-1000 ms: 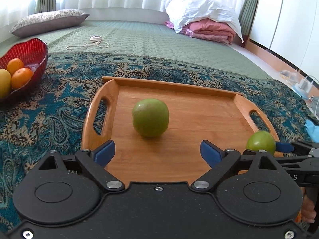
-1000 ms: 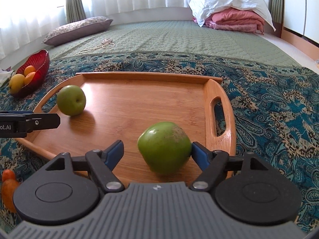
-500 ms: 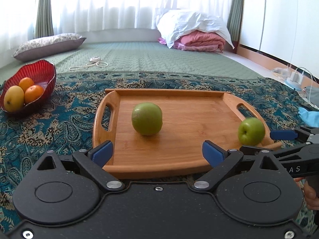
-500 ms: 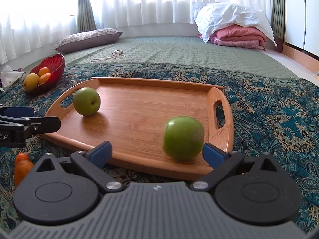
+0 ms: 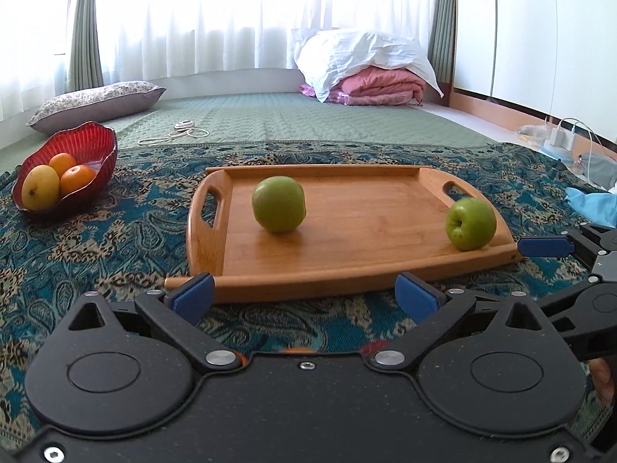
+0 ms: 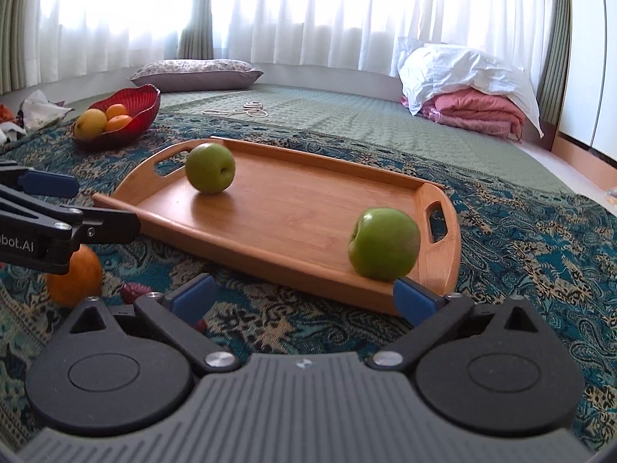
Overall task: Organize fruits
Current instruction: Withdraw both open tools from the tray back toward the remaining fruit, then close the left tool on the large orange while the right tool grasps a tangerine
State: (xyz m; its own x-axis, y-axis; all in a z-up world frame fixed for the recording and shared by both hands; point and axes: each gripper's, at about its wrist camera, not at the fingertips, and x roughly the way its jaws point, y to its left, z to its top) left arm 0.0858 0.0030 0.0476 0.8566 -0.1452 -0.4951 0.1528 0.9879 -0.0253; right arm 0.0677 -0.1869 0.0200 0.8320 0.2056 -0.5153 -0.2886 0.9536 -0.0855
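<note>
A wooden tray (image 5: 358,254) (image 6: 293,223) lies on the patterned cloth. Two green apples rest on it: one near its left handle (image 5: 278,209) (image 6: 210,168), one at its right front corner (image 5: 470,223) (image 6: 383,243). My left gripper (image 5: 304,296) is open and empty, just in front of the tray's near edge. My right gripper (image 6: 304,296) is open and empty, in front of the tray's right corner, clear of the apple. A red bowl (image 5: 92,154) (image 6: 140,110) to the left holds oranges and a yellow fruit.
An orange (image 6: 75,276) and a small dark red fruit (image 6: 133,292) lie on the cloth under the left gripper's arm. A pillow (image 5: 96,102), folded bedding (image 5: 370,73) and a cord (image 5: 181,133) sit on the green mat behind. Chargers (image 5: 559,141) are on the floor at right.
Both grippers have pulled back from the tray. My right gripper opened and let go of the green apple, which now rests at the tray's right front corner.
</note>
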